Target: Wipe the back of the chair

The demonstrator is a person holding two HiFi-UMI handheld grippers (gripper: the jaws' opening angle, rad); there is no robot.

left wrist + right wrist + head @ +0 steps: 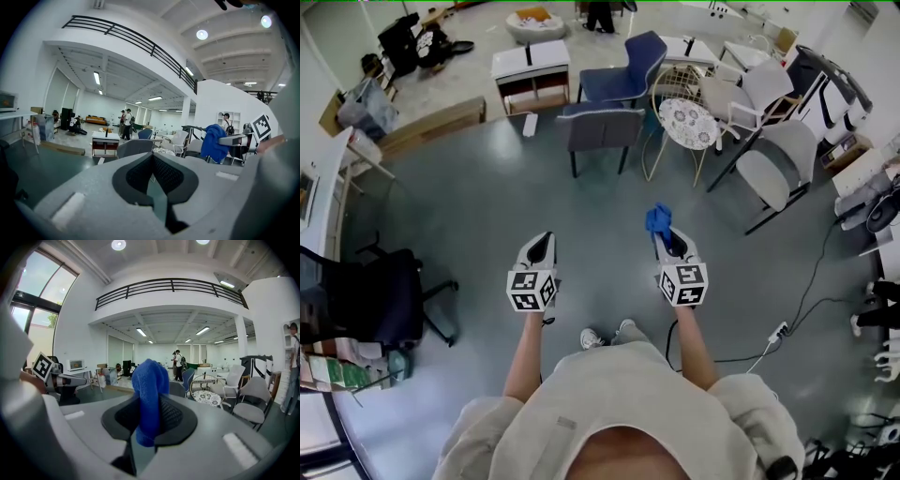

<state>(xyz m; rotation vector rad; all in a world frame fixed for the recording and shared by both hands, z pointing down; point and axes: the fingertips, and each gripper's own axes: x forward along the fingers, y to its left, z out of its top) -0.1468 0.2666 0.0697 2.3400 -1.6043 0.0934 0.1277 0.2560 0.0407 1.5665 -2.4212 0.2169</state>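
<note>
Jaws of the right gripper [151, 401] are pressed together on a blue cloth [149, 378], which stands up in a bunch above them. Those of the left gripper [153, 158] meet at the tips with nothing between them. Both grippers are held side by side over the glossy grey-green floor [478, 206].

A clear bin [366, 106] sits at the far left; what is in it cannot be made out.

The room is a large open hall with white walls and a black-railed balcony. A low white counter [531, 64] stands far left of centre, and a black office chair [380, 300] stands near left.

The grey chair [600, 128] stands well apart from the grippers, far and straight ahead. Its padded back faces the person, on thin dark legs. Behind it is a blue chair [630, 66], and to its right a round white chair [686, 122] with a patterned cushion.
</note>
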